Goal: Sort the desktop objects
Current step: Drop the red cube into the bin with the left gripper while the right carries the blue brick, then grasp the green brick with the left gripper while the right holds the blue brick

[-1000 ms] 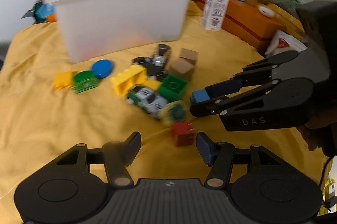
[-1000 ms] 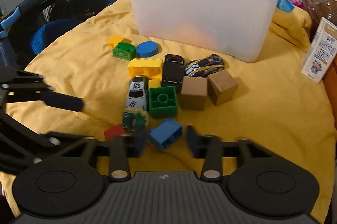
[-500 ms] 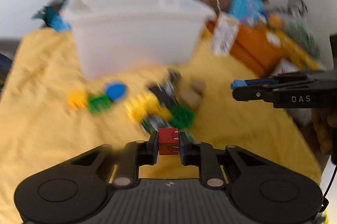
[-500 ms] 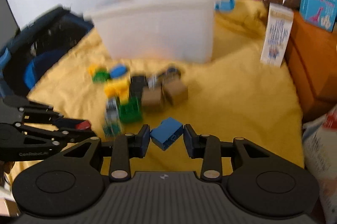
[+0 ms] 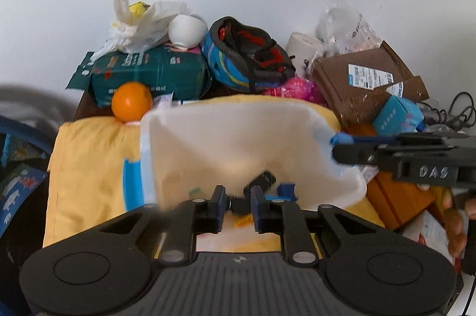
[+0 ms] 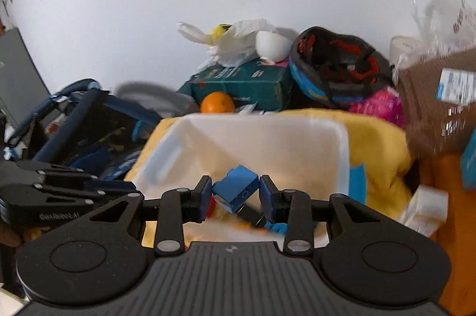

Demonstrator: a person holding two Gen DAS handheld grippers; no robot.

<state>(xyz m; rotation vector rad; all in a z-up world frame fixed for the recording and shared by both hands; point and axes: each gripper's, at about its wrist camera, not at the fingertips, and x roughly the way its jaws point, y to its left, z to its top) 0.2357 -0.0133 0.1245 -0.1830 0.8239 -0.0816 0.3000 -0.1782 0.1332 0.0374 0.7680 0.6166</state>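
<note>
Bin: white plastic bin [image 6: 261, 119] stands open-topped on the yellow cloth [image 5: 89, 167], close to the cloth's far edge.
Right tongs: right gripper [image 6: 235, 197] is clenched on a blue brick [image 6: 236, 188]. The brick sits tilted, pinched corner to corner between the pads.
Brick's place: in the air above the bin's near rim, over the opening.
Left tongs: left gripper [image 5: 238, 204] is clenched, pads a narrow gap apart. What sits between them is dark and blurred, and I cannot tell what it is.
Left tongs' place: also above the bin's near rim, just beside the right gripper.
Bin contents: small blurred pieces on the floor in black, blue and orange. Their kinds cannot be made out.
Far edge: an orange [image 5: 131, 101] lies at the cloth's far left corner, touching a green pack [image 5: 148, 75].
Beyond the cloth: a blue helmet [image 5: 247, 54] sits beside the pack, with a brown cardboard box [image 5: 363, 78] to its right.
</note>
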